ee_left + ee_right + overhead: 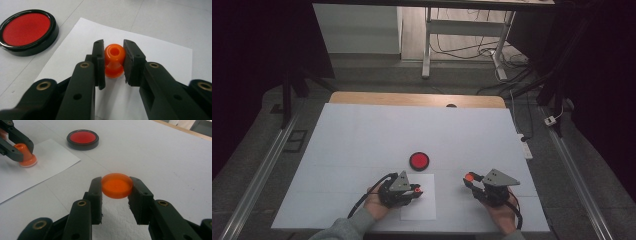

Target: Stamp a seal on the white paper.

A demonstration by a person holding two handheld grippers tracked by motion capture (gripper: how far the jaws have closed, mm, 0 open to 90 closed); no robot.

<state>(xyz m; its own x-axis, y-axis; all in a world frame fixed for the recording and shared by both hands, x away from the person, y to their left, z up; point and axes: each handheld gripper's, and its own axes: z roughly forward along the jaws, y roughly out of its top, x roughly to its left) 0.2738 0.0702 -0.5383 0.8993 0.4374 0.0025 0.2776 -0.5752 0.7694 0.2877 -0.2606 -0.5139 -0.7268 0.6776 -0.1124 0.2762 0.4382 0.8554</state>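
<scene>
Orange stamp [114, 61], knob-shaped with a small hole in its top, pinched between the two black fingers [98, 65] of the left gripper [416, 191], low and left of centre in the high view. Standing upright on a white paper sheet [160, 55], base down on the sheet as seen at the upper left of the right gripper view [25, 155]. Fingers pressing on the stamp's narrow waist from both sides, no gap showing between pad and plastic. Held by a hand [374, 202] entering from the bottom edge of the high view, grey sleeve [339, 230] below it.

Orange cap [117, 185], a flat round disc, gripped at its edge by the fingers [96, 195] of the right gripper [470, 178], low and right of centre in the high view. Raised a little above the white counter [362, 135] in the right gripper view, flat face tilted slightly toward the camera. Well apart from the stamp, off the paper sheet.

Red ink pad [418, 160], round with a black rim, lying open on the counter just beyond the far edge of the paper, near the middle of the high view. Seen also at the upper left of the left gripper view [26, 30] and at the upper left of centre in the right gripper view [82, 138]. Untouched by either gripper.
</scene>
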